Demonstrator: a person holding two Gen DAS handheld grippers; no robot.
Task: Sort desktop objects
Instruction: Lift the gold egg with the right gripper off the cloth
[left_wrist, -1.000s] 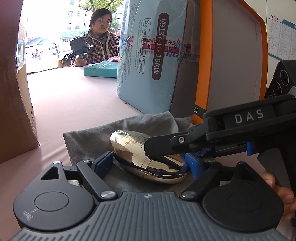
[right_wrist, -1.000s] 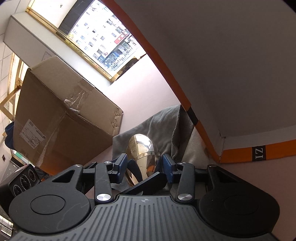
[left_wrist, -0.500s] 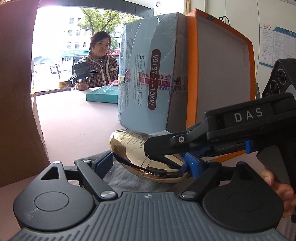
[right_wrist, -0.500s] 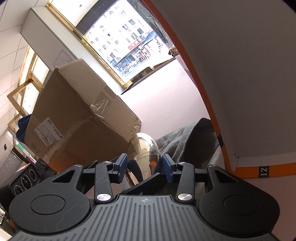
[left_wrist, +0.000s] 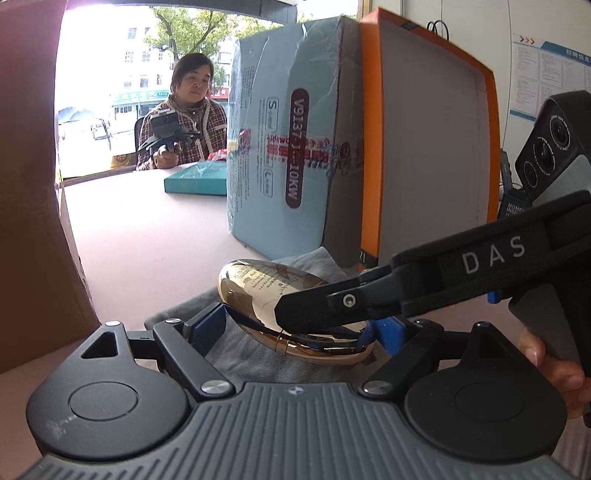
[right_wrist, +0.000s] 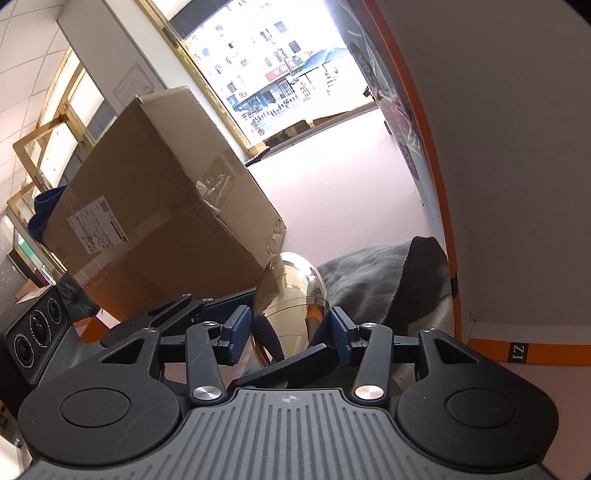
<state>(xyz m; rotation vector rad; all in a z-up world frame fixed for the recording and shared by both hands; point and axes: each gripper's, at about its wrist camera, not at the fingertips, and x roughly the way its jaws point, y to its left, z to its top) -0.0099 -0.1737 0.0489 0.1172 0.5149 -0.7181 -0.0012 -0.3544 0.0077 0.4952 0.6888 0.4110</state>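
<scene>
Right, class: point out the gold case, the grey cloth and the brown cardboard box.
gold case (left_wrist: 255, 291): left wrist view, its shiny upper shell.
grey cloth (right_wrist: 373, 273): right wrist view, its folded top.
brown cardboard box (right_wrist: 155, 206): right wrist view, its broad side.

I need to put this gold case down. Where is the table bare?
Bare pink table runs between the brown carton and the blue box. The orange-edged box corner is crowded: grey cloth, both grippers.
</scene>
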